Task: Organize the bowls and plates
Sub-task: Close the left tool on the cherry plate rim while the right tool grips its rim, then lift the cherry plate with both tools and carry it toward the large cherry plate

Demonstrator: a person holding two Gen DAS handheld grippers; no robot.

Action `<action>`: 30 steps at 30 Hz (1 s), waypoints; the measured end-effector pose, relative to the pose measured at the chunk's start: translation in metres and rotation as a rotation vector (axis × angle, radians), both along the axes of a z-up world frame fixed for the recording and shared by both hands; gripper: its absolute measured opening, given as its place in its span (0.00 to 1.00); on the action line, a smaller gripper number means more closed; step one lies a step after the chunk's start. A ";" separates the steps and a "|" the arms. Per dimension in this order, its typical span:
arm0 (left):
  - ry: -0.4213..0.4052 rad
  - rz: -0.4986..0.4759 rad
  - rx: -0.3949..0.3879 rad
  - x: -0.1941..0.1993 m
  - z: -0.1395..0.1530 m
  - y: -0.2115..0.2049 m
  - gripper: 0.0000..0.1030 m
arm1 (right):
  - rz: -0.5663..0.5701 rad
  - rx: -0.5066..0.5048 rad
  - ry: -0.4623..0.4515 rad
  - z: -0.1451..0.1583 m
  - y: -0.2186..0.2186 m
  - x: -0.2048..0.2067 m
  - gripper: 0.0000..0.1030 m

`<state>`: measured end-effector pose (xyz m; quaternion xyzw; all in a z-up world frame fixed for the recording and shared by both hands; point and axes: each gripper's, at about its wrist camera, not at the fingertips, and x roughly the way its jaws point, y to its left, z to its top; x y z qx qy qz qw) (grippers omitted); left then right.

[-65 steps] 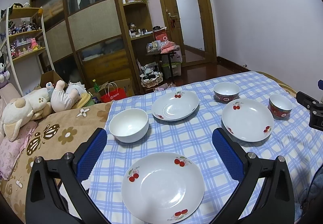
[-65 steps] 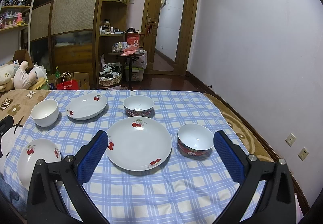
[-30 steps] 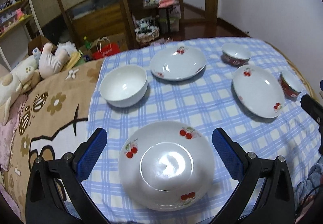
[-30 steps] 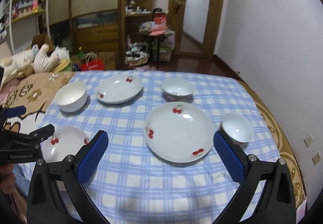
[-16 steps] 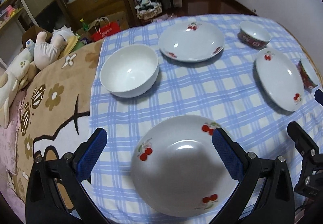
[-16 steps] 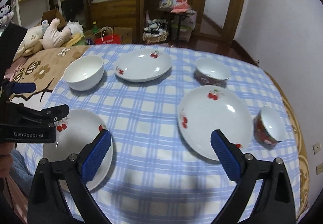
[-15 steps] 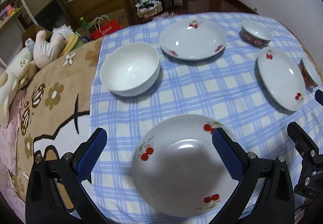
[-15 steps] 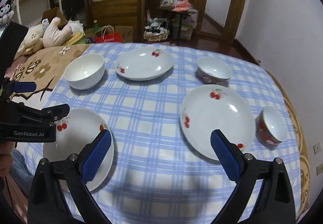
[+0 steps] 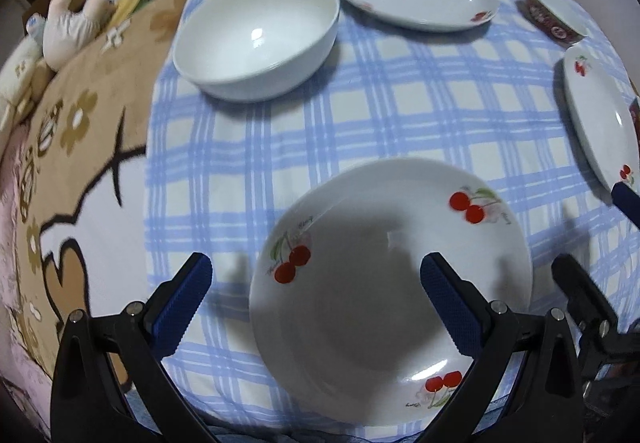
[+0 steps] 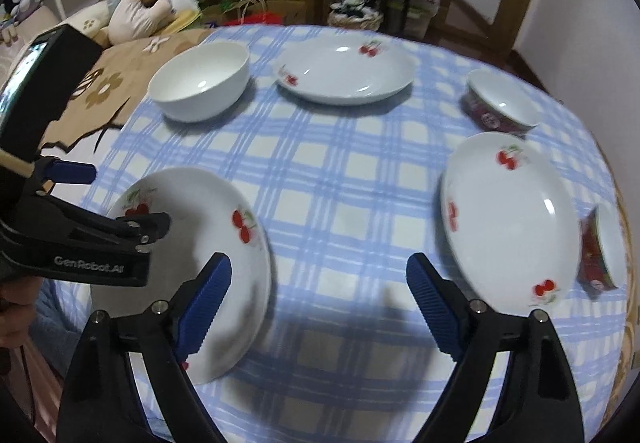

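Observation:
A white cherry plate (image 9: 392, 271) lies near the front edge of the blue checked cloth (image 9: 360, 115). My left gripper (image 9: 316, 301) hangs open over it, its left finger outside the rim and its right finger above the plate's middle. The same plate (image 10: 224, 243) shows in the right wrist view with my left gripper (image 10: 120, 199) above it. My right gripper (image 10: 320, 307) is open with its jaws closing. Only cloth lies between them, and its left finger overlaps that plate's right rim. A second cherry plate (image 10: 508, 219) lies to the right, a third (image 10: 348, 71) at the back.
A plain white bowl (image 10: 200, 79) stands at the back left. One red-sided bowl (image 10: 500, 107) sits at the back right, another (image 10: 604, 247) at the far right edge. A brown blanket (image 9: 80, 123) and plush toys (image 10: 140, 11) lie to the left. A hand (image 10: 16, 319) shows at the lower left.
Both grippers have sunk and tipped down toward the table. The near plate now fills more of the left wrist view. The right gripper's fingers stand a little closer together.

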<state>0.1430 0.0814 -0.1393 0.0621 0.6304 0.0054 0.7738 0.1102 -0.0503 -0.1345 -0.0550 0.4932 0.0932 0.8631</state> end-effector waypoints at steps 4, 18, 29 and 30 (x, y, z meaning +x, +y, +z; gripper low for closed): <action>0.053 0.026 -0.016 0.002 -0.015 0.005 0.99 | 0.030 0.012 0.037 -0.015 0.010 0.003 0.84; 0.099 0.084 -0.049 0.004 -0.032 0.015 0.68 | 0.037 0.022 0.108 -0.047 0.018 0.006 0.51; 0.091 0.106 -0.007 -0.004 -0.028 0.031 0.39 | 0.069 0.112 0.168 -0.049 0.024 0.000 0.14; 0.091 0.111 -0.012 -0.003 -0.027 0.031 0.38 | 0.068 0.108 0.170 -0.049 0.024 -0.001 0.14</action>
